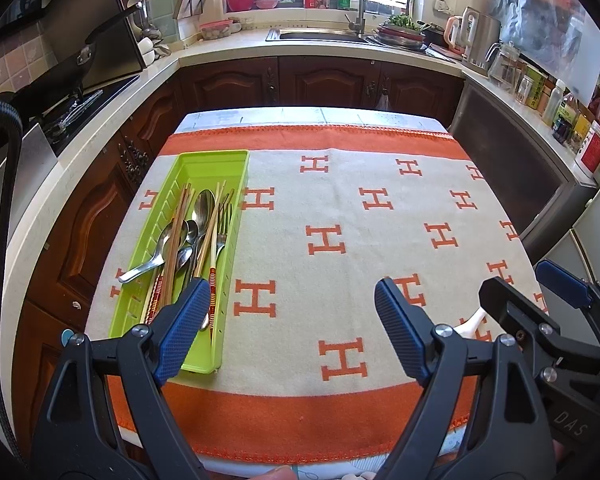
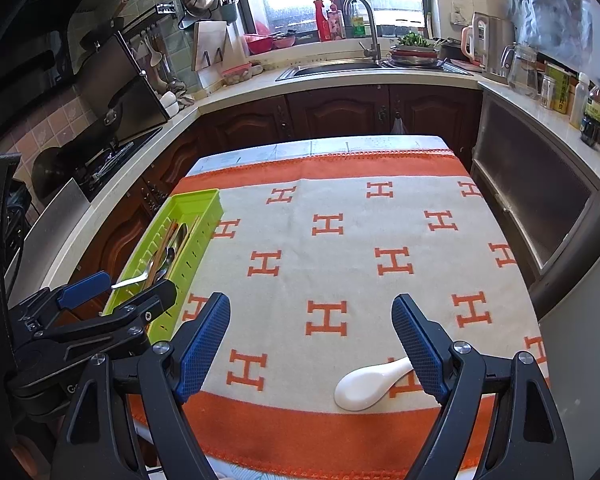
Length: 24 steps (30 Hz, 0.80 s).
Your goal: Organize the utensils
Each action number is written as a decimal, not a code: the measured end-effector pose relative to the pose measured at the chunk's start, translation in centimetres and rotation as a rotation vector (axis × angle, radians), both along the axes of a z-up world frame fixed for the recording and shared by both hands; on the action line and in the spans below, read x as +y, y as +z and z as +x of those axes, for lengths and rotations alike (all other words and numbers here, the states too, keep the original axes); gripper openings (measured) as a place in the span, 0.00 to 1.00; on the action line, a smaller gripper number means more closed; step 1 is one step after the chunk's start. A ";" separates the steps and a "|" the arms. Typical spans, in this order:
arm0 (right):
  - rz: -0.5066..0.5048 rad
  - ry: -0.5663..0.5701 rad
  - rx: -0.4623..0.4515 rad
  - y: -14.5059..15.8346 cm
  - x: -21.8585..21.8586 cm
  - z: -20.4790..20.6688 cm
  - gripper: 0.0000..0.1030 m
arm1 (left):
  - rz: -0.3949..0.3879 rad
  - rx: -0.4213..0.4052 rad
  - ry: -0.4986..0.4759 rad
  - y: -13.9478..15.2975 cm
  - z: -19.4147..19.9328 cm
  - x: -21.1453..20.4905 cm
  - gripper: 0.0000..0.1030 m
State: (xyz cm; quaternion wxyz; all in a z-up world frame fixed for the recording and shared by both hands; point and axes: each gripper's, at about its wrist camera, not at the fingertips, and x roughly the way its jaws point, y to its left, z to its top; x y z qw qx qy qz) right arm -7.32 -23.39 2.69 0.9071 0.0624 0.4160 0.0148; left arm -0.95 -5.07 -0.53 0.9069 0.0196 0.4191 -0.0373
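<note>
My right fingers (image 2: 410, 344) stand wide and empty, with the white spoon (image 2: 370, 386) on the cloth just beside the right-hand one. My left fingers (image 1: 196, 316) gape too, over the near end of the green tray (image 1: 204, 162) of cutlery.

The desk (image 2: 332, 145) is draped with a cream blanket (image 2: 340, 272) bordered in orange and patterned with orange H's. A green utensil tray (image 1: 216, 160) sits along the blanket's left edge; a white ceramic spoon (image 2: 368, 388) lies near its front right.
</note>
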 end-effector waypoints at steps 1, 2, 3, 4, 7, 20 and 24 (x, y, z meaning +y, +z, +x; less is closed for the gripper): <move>0.001 0.000 0.000 0.0 0.0 0.0 0.82 | 0.000 0.000 0.000 0.0 0.0 0.0 0.80; 0.002 0.000 0.001 -0.1 0.0 0.0 0.82 | 0.000 0.000 0.000 0.0 0.0 0.0 0.80; 0.001 0.000 0.001 0.0 0.0 0.0 0.82 | 0.000 0.000 0.000 0.0 0.0 0.0 0.80; 0.003 0.000 0.002 -0.2 0.0 0.1 0.82 | 0.000 0.000 0.000 0.0 0.0 0.0 0.80; 0.001 0.000 0.001 0.0 -0.1 0.0 0.82 | -0.001 0.000 0.000 0.0 0.0 -0.1 0.80; 0.004 0.001 0.002 -0.1 -0.3 0.2 0.82 | 0.000 0.000 0.001 0.0 0.0 -0.2 0.80; 0.004 0.002 0.000 -0.1 -0.4 0.2 0.82 | 0.002 -0.001 0.000 -0.1 -0.1 -0.3 0.80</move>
